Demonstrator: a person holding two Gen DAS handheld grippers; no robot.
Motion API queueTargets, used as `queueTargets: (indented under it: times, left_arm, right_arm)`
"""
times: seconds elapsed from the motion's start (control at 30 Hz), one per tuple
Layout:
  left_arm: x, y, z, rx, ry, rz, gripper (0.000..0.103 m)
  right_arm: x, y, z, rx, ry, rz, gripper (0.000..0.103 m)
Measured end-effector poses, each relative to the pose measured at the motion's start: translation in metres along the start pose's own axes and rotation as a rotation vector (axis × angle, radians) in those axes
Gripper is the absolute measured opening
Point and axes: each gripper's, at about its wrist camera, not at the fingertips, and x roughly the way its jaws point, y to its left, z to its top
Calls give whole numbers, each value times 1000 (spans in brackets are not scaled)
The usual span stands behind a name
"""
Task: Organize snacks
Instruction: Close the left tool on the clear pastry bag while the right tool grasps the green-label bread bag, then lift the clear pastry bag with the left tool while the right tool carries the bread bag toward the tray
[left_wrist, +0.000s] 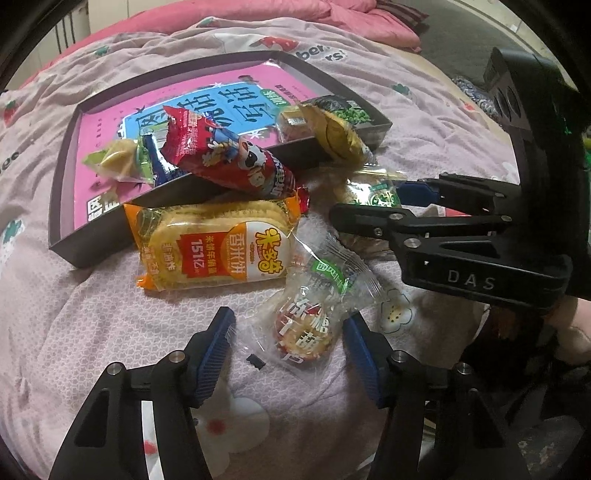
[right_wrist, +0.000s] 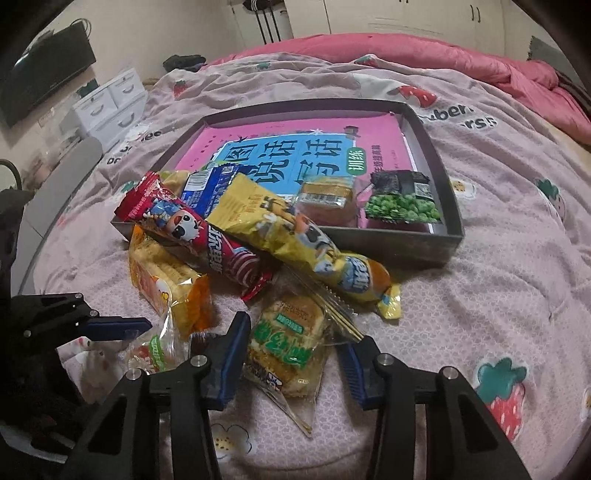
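Observation:
My left gripper (left_wrist: 290, 354) points down at the bedspread, its blue pads on either side of a clear-wrapped red and white candy packet (left_wrist: 306, 325). A gap shows at the left pad, so the gripper is open. My right gripper (right_wrist: 291, 365) straddles a green-labelled cake packet (right_wrist: 288, 347); its left pad touches the wrapper, its right pad stands just off it. From the left wrist view, the right gripper (left_wrist: 369, 203) comes in from the right over that cake packet (left_wrist: 373, 195). An orange rice-cracker pack (left_wrist: 214, 251) lies before the dark tray (left_wrist: 110, 221).
The tray (right_wrist: 424, 243) holds a pink book (right_wrist: 295, 147), a green pea packet (right_wrist: 402, 203) and small wrapped cakes (right_wrist: 325, 192). A red packet (right_wrist: 192, 236) and a yellow packet (right_wrist: 295, 236) lean over its near rim. White drawers (right_wrist: 110, 107) stand at the far left.

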Motion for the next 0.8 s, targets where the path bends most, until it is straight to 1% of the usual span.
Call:
queueTargets:
  times: [0.1,0.2,0.3,0.4,0.47,0.6,0.8]
  left_arm:
    - [-3,0,0,-3,-8,-4,62]
    - [-9,0,-1,-2,-23,-11,62]
    - [-13,0,-1,-5,-31,-6,62]
    - [-18,1,-1,-14,-40,-3,62]
    - [-26,1,-1,-20,-58,-8,62]
    - [-44,4,0,-32,-104,-13,62]
    - [-59,6,3,-47,-145,-13,62]
  right_arm:
    - [-6,-2,-2,11,-13,5,46]
    - [-15,-6,-2,41,-37,32,46]
    - [-21,-10,-2,55,-51,27,46]
    - [-28,-13,-3,78,-63,49,46]
    - [-34,-13,-5,79,-75,62,46]
    - [-49,-8,-4,61,-128,92,46]
    - [-59,-3,-4,46,-163,104,46]
